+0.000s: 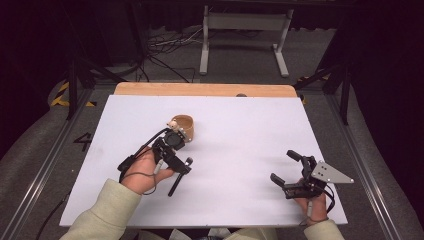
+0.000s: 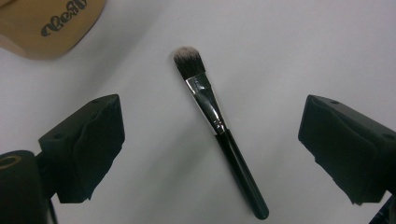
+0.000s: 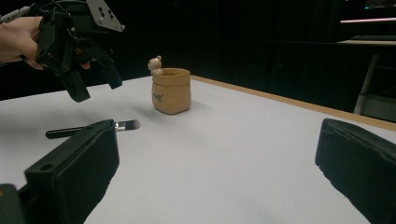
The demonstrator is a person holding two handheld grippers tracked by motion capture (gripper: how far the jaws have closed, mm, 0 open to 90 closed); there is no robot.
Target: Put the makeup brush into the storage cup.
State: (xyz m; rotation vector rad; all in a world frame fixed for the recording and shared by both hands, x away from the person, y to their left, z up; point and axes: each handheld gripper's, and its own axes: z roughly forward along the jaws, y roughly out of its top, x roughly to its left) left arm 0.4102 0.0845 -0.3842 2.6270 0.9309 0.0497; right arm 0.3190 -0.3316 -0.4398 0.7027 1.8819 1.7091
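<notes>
A make-up brush [image 2: 233, 158] with a black handle, silver ferrule and dark, pale-tipped bristles lies flat on the white table. My left gripper [image 2: 215, 112] hangs above it and points down, open, with the brush between the two jaws and untouched. In the high view the left gripper [image 1: 175, 159] sits left of centre over the brush [image 1: 179, 179]. A small tan sack-shaped cup [image 1: 183, 126] with a bear figure on its rim stands just beyond. My right gripper [image 1: 283, 166] rests low at the front right, open and holding nothing. In its own view, the right gripper [image 3: 217, 158] faces the cup [image 3: 171, 91], the brush [image 3: 126, 125] and the left gripper [image 3: 95, 88].
The white table top [image 1: 250, 125] ends in a wooden strip [image 1: 205, 90] at the far edge. Beyond it are a grey metal stand [image 1: 245, 22] and cables on the floor [image 1: 165, 45]. Rails run along both sides of the table. Pale sleeves enter from the bottom.
</notes>
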